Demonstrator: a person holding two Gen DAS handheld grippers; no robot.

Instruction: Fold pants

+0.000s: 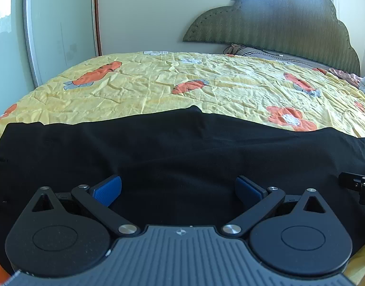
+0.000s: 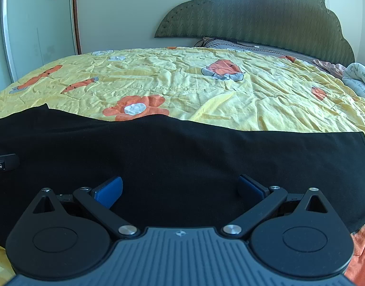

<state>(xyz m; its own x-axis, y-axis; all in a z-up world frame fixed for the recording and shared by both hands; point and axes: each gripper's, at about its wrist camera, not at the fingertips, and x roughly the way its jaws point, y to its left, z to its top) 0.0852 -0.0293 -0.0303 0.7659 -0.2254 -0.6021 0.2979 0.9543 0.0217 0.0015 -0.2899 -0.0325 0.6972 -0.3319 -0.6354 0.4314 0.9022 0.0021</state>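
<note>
Black fabric filled the lower half of both wrist views: the pants (image 1: 182,147) lay flat across the near edge of the bed, on a yellow bedspread (image 1: 158,88) printed with orange flowers.

Position of the garment. Its long axis ran left to right, crosswise to the forward direction of both tools. A squared end of the cloth showed at the far right of the right wrist view, and a corner showed at the far left of the left wrist view. Which end carried the waistband could not be determined.

State of the tools. The left gripper (image 1: 179,190) was spread wide, its blue pads (image 1: 108,189) well apart with only cloth visible between them; nothing was grasped. The right gripper (image 2: 180,190) stood in the same released condition, directly over the garment. Whether either tool touched the fabric could not be determined.

Governing relation. The two tools sat side by side over the near long edge, the left one toward the left end and the right one toward the right end. Judged from this layout, each end fell to the nearer tool, and a fold would probably bring one end toward the other along the long axis.

A green headboard (image 2: 266,14) stood beyond the bed.
</note>
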